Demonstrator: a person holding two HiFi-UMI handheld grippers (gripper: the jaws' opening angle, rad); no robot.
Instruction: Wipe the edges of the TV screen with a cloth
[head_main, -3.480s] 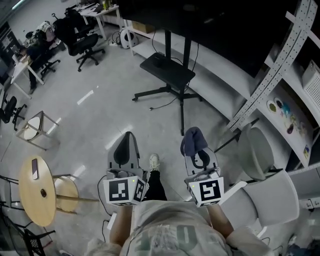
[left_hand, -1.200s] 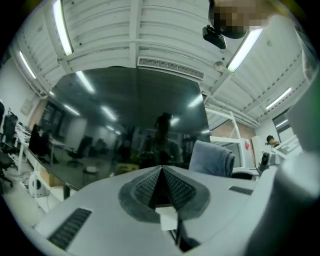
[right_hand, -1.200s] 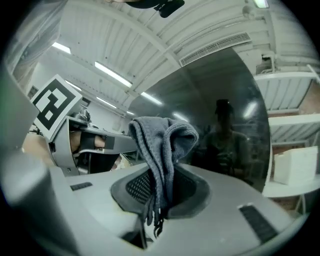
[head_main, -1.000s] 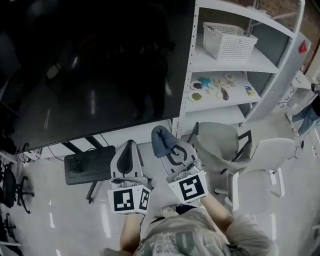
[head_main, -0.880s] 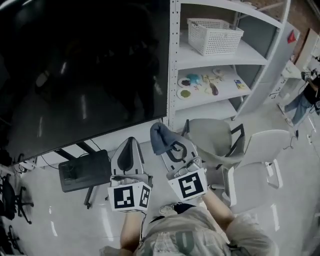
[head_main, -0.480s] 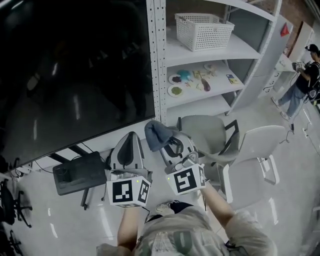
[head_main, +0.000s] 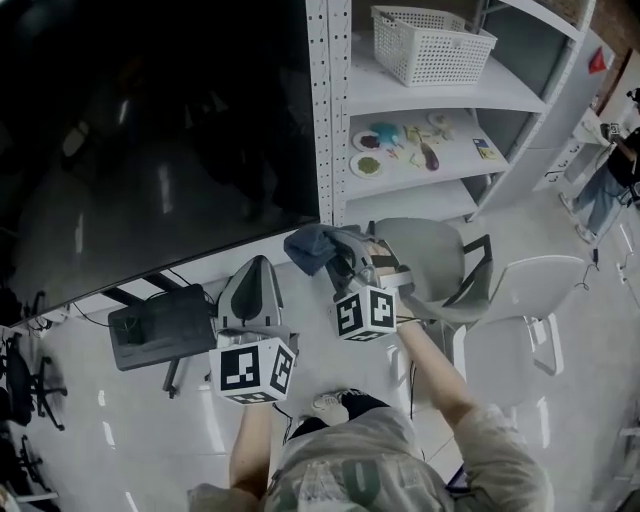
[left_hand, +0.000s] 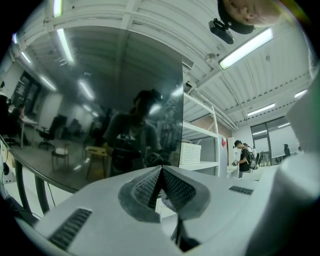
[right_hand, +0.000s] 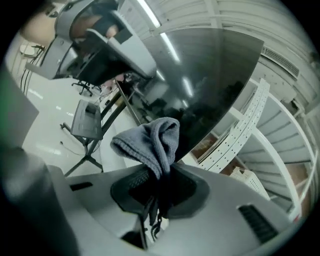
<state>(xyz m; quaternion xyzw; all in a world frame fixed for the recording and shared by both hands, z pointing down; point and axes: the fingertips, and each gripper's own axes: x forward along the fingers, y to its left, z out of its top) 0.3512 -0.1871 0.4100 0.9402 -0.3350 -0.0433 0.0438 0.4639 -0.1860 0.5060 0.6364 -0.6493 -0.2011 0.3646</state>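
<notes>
My right claw (right_hand: 159, 179) pinches the grey cloth (right_hand: 150, 141) — it bunches up above the tips, near the lower right corner of the TV screen (head_main: 150, 130). My left claw (left_hand: 161, 174) is pressed together on nothing, held lower and pointing at the dark glass.

Three cameras on one TV corner
My head camera looks steeply down over my left gripper (head_main: 255, 265) and right gripper (head_main: 338, 250). Each gripper camera sits close behind its own jaws, tilted upward. All three share the TV screen (head_main: 150, 130) and shelf rack (head_main: 460, 95).

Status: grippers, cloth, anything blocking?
Left gripper shut, empty. Right gripper shut on cloth. Cloth by lower right corner of TV screen, contact unclear. Shelf post hugs that edge.
</notes>
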